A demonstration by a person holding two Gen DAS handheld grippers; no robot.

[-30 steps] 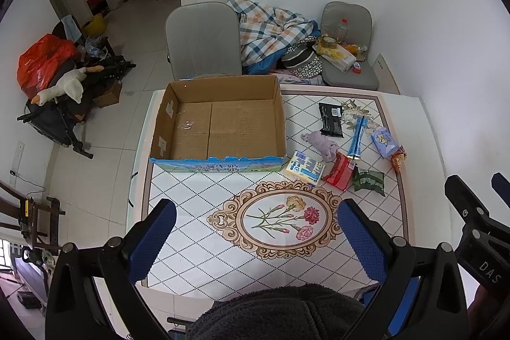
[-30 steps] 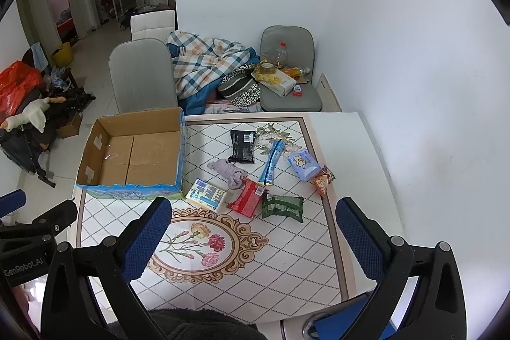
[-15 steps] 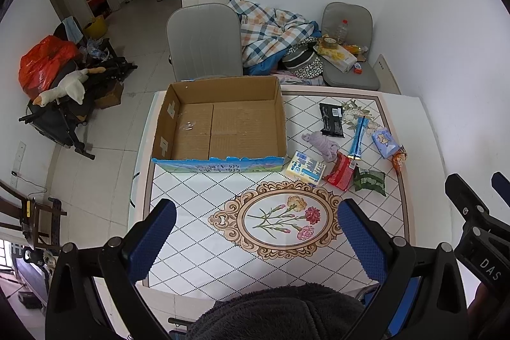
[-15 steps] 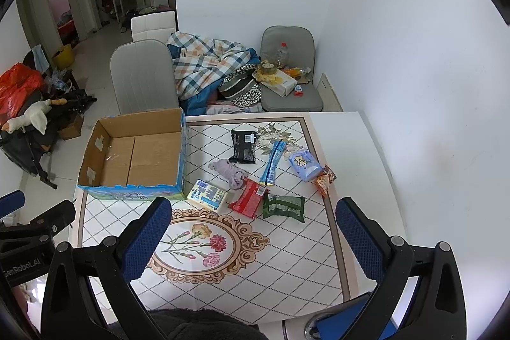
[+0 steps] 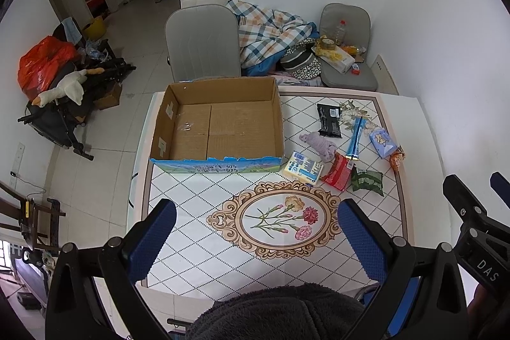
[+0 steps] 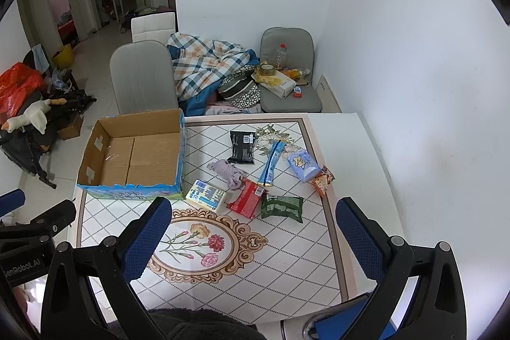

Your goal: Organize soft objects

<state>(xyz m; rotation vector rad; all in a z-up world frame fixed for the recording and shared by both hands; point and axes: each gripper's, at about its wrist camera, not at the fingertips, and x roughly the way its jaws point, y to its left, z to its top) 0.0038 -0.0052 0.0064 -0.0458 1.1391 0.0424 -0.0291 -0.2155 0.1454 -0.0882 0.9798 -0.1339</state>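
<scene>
surface (image 5: 197, 247) tiled pattern, flower medallion centre | my 10 o'clock: open cardboard box (image 5: 216, 123) | my 2 o'clock: snack packets (image 5: 338, 171), tissue packs (image 5: 302, 166), purple cloth (image 5: 320, 142)

ahead of the blue-padded left claw (image 5: 256, 236) lies a white desk (image 5: 197, 199) with black diamond lines and a floral medallion, a brown cardboard box (image 5: 216, 123) with a blue printed front, and lilac cloth (image 5: 320, 144), red packet (image 5: 339, 172), green packet (image 5: 366, 180).

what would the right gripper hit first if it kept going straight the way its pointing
Probably the red snack packet lying on the table, though depth is hard to judge. The right gripper is open, holds nothing, and nothing stands between.
</scene>
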